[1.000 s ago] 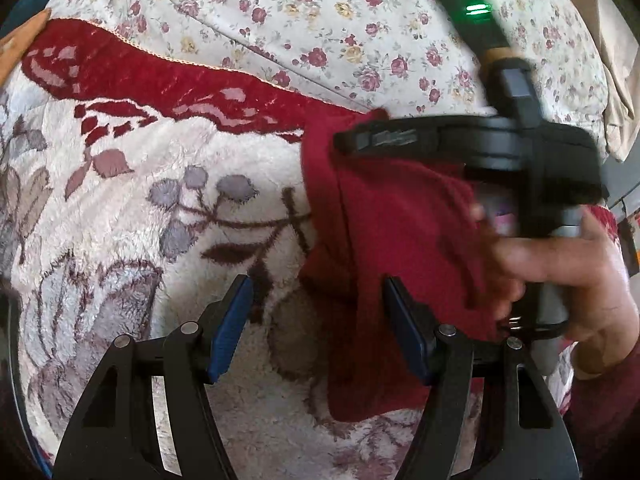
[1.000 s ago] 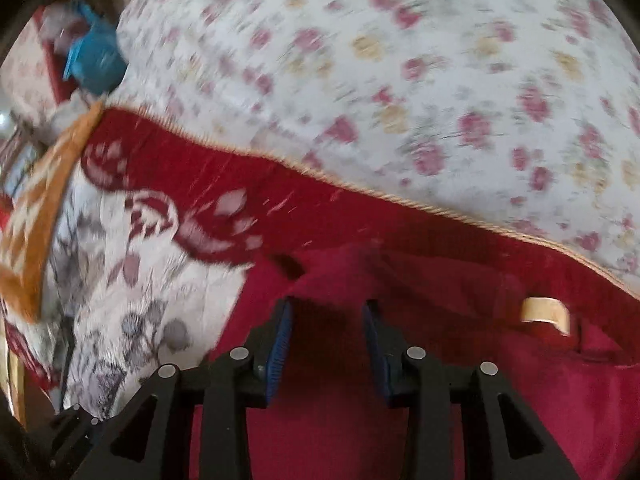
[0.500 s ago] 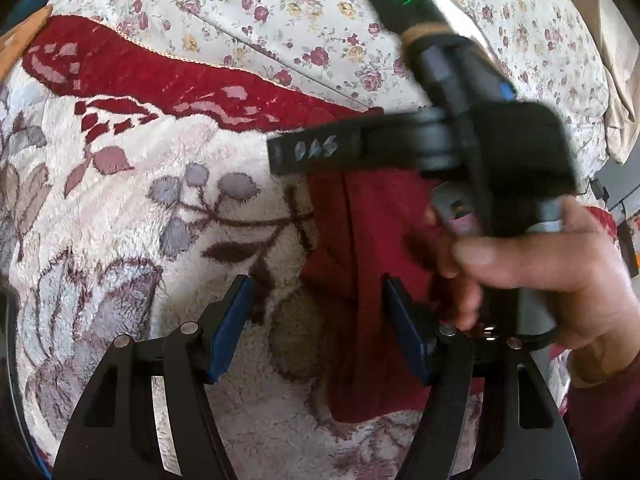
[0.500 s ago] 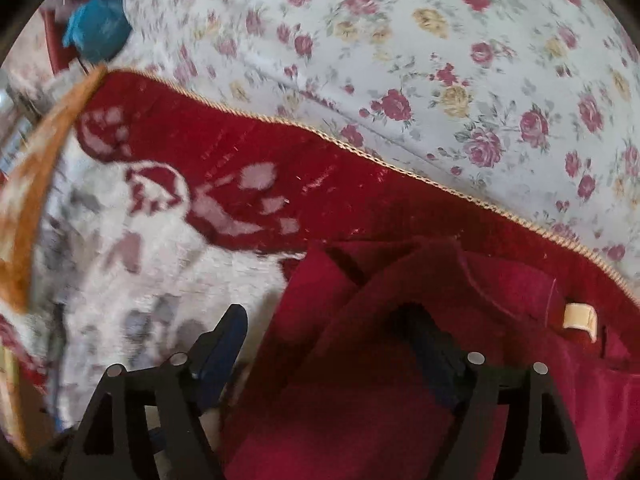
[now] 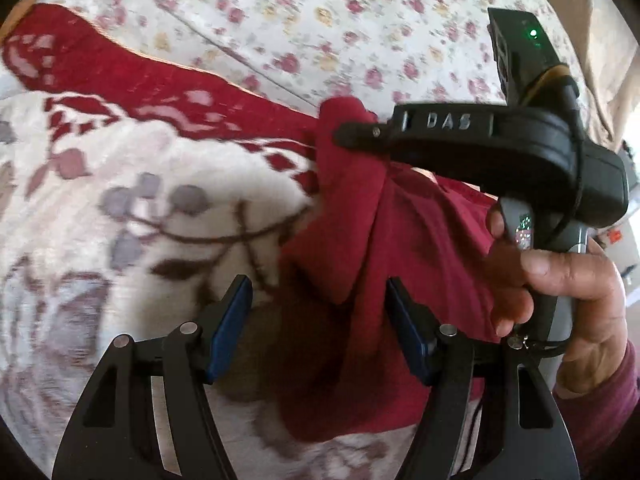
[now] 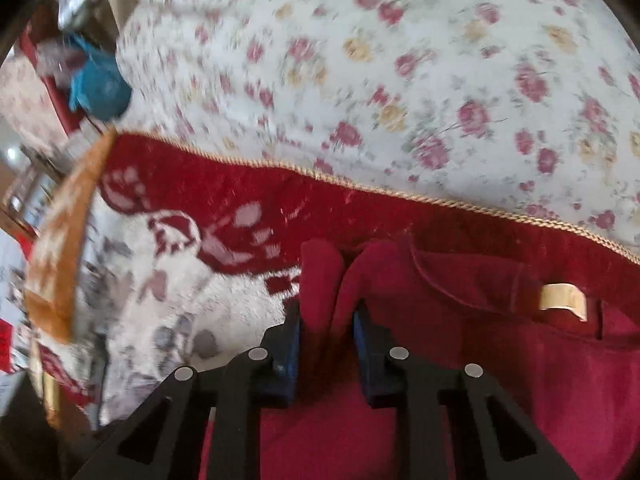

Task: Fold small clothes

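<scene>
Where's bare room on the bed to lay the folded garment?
Free: the pale blanket left of the red garment, below its red border band; also the floral sheet beyond the band. Crowded: garment side, where the right hand-held gripper pinches a fold.

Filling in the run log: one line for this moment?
right hand-held gripper: just closed on red garment fold | left hand-held gripper: open, straddling garment edge
</scene>
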`<state>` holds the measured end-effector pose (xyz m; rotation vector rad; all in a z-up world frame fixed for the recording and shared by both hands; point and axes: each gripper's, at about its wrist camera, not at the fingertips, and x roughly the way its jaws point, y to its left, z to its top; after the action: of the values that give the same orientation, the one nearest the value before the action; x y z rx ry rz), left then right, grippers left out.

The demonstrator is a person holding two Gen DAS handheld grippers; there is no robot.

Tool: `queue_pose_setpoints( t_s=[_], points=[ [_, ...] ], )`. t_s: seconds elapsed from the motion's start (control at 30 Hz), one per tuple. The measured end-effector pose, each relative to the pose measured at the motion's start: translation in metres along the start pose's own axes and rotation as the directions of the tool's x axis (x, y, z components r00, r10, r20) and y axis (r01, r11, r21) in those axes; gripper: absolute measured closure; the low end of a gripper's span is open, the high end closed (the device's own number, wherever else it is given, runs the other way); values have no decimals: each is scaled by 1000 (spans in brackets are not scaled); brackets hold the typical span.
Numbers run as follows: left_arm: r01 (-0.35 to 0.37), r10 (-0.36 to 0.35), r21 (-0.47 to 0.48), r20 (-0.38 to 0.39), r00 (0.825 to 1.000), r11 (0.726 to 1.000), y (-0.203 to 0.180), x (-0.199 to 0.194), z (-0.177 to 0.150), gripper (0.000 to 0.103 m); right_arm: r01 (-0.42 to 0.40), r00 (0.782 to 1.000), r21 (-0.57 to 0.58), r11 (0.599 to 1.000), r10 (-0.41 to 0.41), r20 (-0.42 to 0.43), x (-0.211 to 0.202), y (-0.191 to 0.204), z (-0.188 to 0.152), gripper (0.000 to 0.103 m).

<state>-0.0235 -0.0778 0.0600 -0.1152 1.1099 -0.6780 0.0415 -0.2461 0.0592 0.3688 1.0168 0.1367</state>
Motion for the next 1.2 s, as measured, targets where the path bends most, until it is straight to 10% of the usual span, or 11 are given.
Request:
queue_pose_setpoints(
  t_s=[0.27,0.43,0.73,1.0,1.2],
  points=[
    [4,-4,52,4,1000,999,-21,11,-1,55,-68,997,62,996,70,-28,-12,-15,-1,81],
    [26,-27,61,17,999,998,-24,4,-1,58,-89,993,59,994,93,-69,-10,-1,3,38],
    [0,0,81,7,1000,997,-28,5,-4,64,-21,977,-102,995,-1,-214,38,32,2,29],
    [0,0,69,-3,1000,998,-44,11,-8,63,13,993,-101,995,-25,-111,18,14,-6,77],
    [74,-78,101,27,997,992,-67,-12,-6,80,-95,995,-7,995,95,-16,-30,-12,-15,85]
  ],
)
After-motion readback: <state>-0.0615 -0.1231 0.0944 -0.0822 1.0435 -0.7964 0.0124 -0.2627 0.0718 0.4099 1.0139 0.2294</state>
